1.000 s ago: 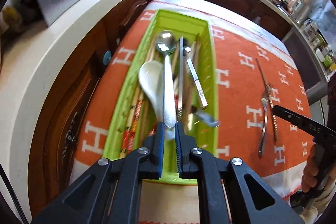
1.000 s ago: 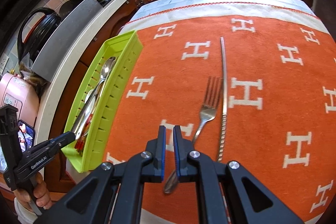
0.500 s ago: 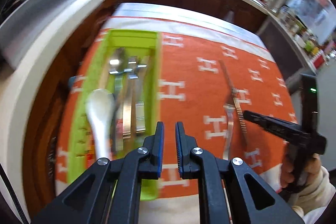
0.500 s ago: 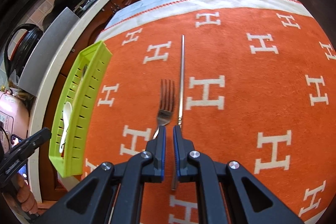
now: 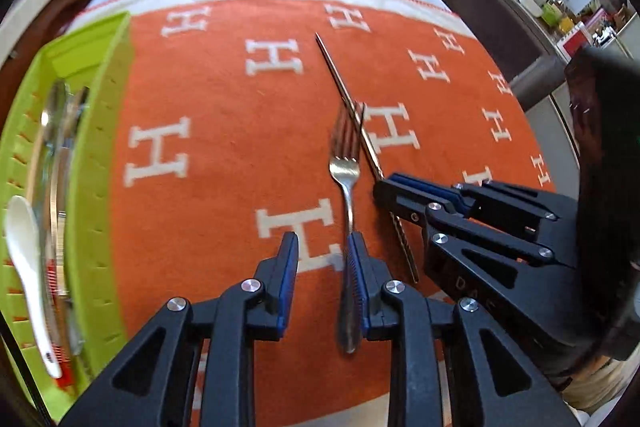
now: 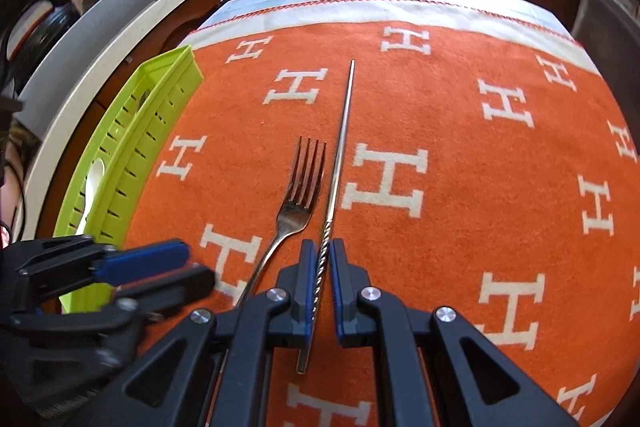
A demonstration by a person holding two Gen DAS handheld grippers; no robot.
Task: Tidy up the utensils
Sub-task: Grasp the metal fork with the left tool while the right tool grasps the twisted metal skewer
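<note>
A steel fork (image 5: pixel 347 163) and a long metal chopstick (image 5: pixel 344 87) lie side by side on the orange cloth (image 5: pixel 224 147). My left gripper (image 5: pixel 323 255) is open, low over the fork's handle, which runs along the inner face of its right finger. My right gripper (image 6: pixel 320 263) is slightly open with the chopstick's (image 6: pixel 340 135) twisted handle between its fingers; it also shows in the left wrist view (image 5: pixel 416 193). The fork (image 6: pixel 298 195) lies just left of the chopstick. The green utensil tray (image 5: pixel 100 147) holds a white spoon (image 5: pixel 26 267) and several steel utensils.
The tray (image 6: pixel 132 151) sits at the cloth's left edge near the table side. A white countertop (image 6: pixel 120 39) with dark cabinets curves behind the table. The left gripper (image 6: pixel 120 267) is close beside my right one.
My left gripper let go of the white spoon in the tray, swung right to the fork and opened. My right gripper moved forward over the chopstick's handle and opened a little.
</note>
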